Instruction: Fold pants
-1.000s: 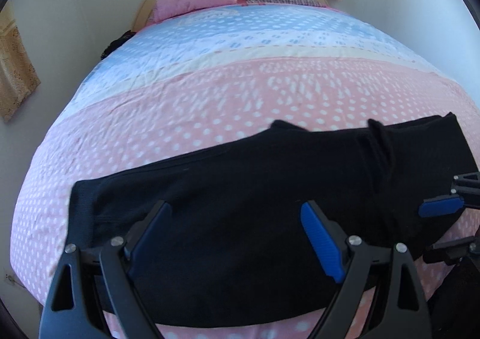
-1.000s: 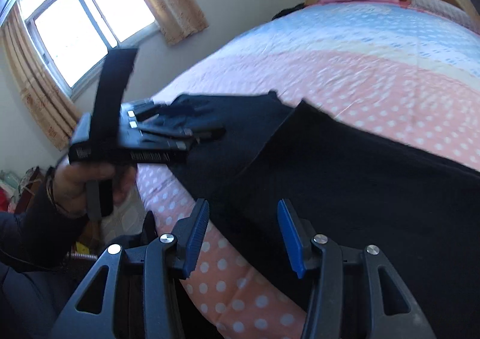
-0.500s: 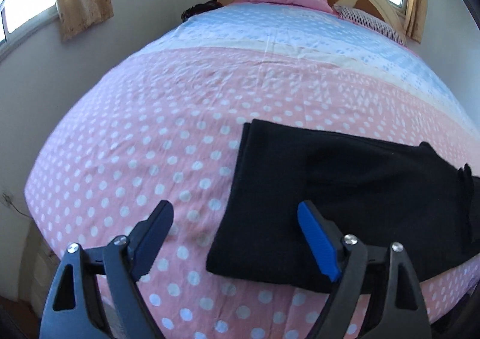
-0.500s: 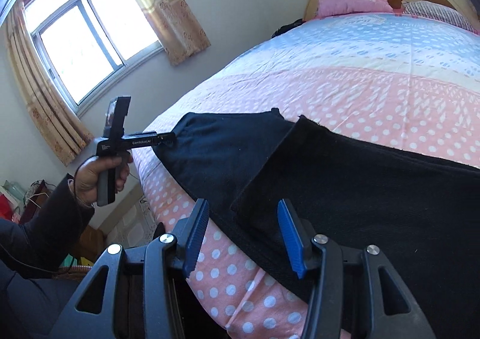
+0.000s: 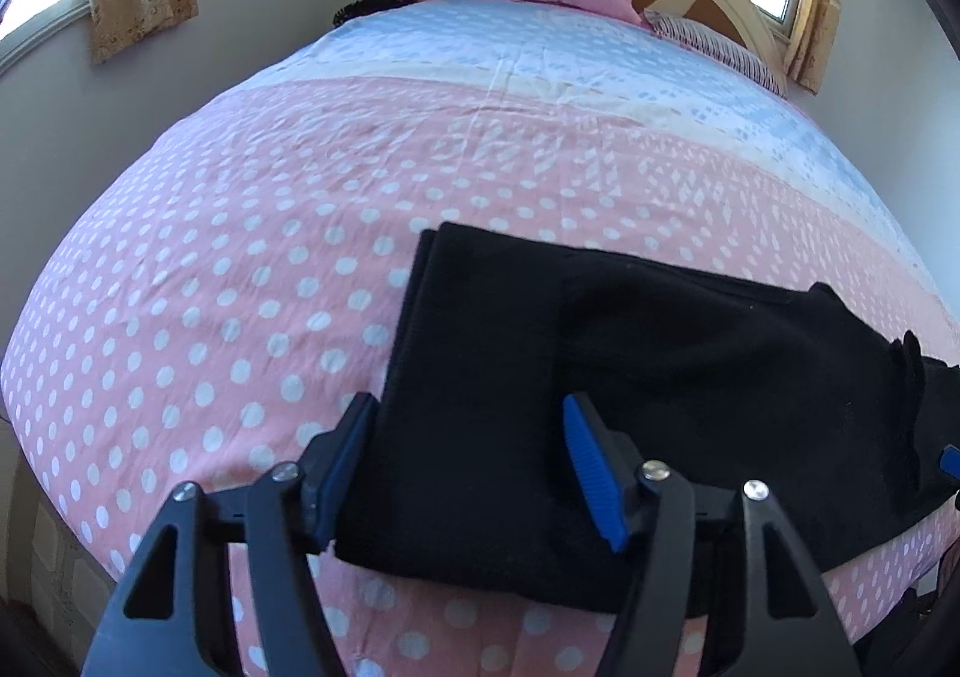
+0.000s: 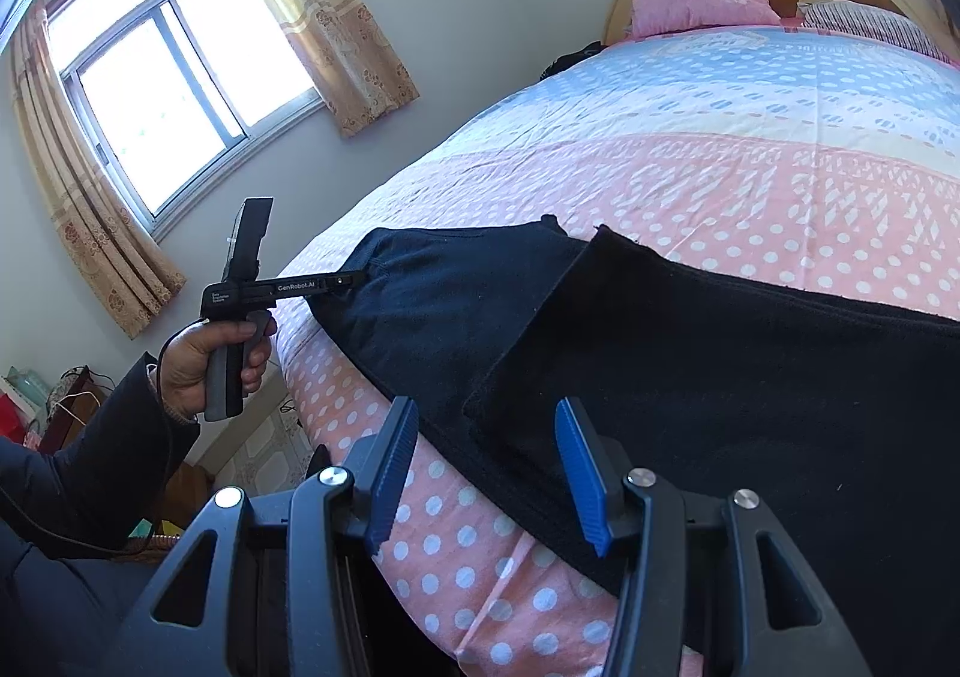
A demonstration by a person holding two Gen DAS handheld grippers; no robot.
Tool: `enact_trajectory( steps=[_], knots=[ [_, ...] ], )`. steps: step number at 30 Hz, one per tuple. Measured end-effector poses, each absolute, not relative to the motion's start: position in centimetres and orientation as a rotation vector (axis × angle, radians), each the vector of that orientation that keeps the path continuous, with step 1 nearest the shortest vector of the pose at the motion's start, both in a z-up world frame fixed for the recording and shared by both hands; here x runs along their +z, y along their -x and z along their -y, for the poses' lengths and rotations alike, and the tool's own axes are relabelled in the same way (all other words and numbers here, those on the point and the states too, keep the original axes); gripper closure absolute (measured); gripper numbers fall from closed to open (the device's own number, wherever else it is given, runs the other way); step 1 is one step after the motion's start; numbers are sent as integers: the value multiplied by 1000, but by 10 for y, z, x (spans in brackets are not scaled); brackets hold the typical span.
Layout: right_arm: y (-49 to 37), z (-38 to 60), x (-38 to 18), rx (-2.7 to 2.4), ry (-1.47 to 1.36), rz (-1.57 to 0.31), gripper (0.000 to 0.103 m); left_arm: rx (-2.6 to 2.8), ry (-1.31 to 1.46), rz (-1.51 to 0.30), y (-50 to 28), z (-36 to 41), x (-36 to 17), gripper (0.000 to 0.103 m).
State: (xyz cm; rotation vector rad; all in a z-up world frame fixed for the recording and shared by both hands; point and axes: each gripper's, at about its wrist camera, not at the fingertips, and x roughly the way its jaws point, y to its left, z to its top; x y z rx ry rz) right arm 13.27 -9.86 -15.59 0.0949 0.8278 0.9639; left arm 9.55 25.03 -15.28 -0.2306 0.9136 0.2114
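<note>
We see the black pants (image 5: pixel 630 377) lying partly folded on the polka-dot bed (image 5: pixel 240 269), filling the lower right of the left wrist frame. Our left hand-held gripper (image 5: pixel 462 467) is closing around the pants' near left corner, cloth between its jaws but not yet pinched. Our right hand-held gripper (image 6: pixel 486 473) stands spread above the pants' near edge, lower centre of its frame, gripping nothing.
</note>
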Motion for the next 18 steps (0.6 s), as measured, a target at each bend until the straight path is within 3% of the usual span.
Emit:
enact_trajectory(
  steps=[7,8,9,14,16,18],
  knots=[
    [-130,102,-154,958,-108,-816,53,186,285,-897,-99,-262,-155,34],
    [-130,103,-154,956,-108,-817,53,179,268,-903,-99,-260,-155,37],
    [-129,103,-154,954,-107,-817,53,164,272,-909,-98,-260,-154,46],
    [-130,103,-155,957,-105,-819,53,112,276,-923,-95,-259,-149,65],
    [-131,103,-156,953,-104,-822,53,116,275,-919,-95,-260,-149,63],
    [-132,103,-156,951,-106,-823,53,139,263,-913,-95,-260,-151,50]
  ],
)
